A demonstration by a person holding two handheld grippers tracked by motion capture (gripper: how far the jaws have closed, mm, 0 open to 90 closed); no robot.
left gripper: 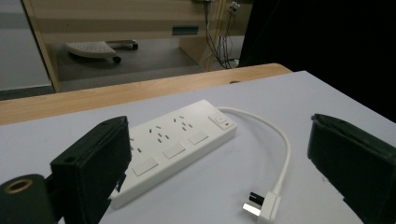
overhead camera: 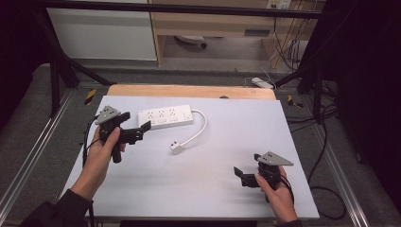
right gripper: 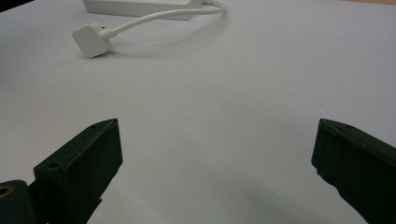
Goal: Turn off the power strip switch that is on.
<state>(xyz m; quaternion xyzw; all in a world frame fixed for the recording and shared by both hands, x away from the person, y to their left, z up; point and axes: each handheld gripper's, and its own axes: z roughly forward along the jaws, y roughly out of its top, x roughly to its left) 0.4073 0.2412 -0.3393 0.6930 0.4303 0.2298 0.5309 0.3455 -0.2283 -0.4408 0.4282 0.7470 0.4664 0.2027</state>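
The counter (overhead camera: 208, 189) under my hands is a pale grey sheet with a strip of bare wood along its far edge; beyond it stand a wooden desk frame, a chair base on castors and loose cables on the floor, all off the counter.

Toward the counter's left edge, my left gripper (overhead camera: 140, 131) hangs just above the sheet, its jaws released and spread wide, with nothing between them. In the left gripper view those jaws (left gripper: 219, 163) frame the white power strip (left gripper: 175, 147), and the near jaw overlaps the strip's near end; I cannot tell whether it touches.

The power strip (overhead camera: 165, 117) lies flat near the far edge, left of the middle, its long side roughly parallel to that edge, sockets up and its switch at the right end. From that end its white cable (overhead camera: 201, 127) loops out to the right and curls back toward me, ending in the plug (overhead camera: 177, 148), which lies on open counter nearer the middle, apart from the strip. The cable loop and plug sit between my two grippers.

Near the counter's front right corner, my right gripper (overhead camera: 239, 174) is low over bare sheet, jaws likewise released and empty, pointing left. In the right gripper view, the plug (right gripper: 91, 41) lies well ahead of them, with bare sheet between.
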